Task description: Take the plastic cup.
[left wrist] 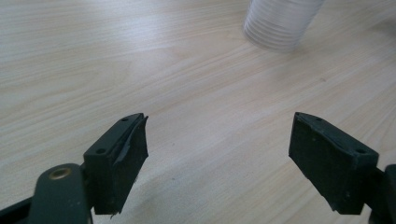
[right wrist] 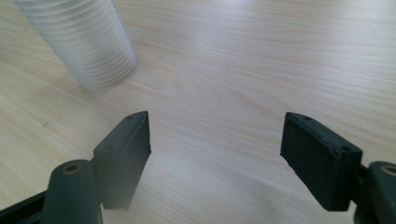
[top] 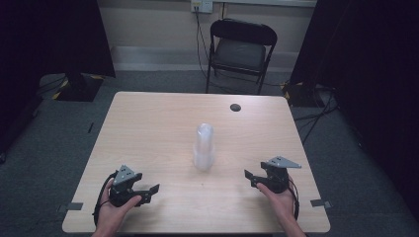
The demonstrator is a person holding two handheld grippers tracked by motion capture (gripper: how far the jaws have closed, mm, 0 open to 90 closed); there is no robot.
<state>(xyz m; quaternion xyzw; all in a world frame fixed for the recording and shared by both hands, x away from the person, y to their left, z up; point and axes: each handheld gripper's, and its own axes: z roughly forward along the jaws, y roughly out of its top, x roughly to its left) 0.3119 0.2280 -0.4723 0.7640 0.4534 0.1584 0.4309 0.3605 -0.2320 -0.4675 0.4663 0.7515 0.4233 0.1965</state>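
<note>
Nothing is gripped yet. The stack of cups (top: 204, 147) stands upright on the table (top: 148, 128), ahead of and between the left gripper (top: 148, 190) and right gripper (top: 251, 177). Both sets of jaws are spread wide and empty, well apart from it; reaching and grasping are judged left.

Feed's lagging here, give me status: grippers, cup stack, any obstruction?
Left gripper open, right gripper open, both empty. Stack of clear cups upright mid-table, untouched, between them. Nothing in the way.
</note>
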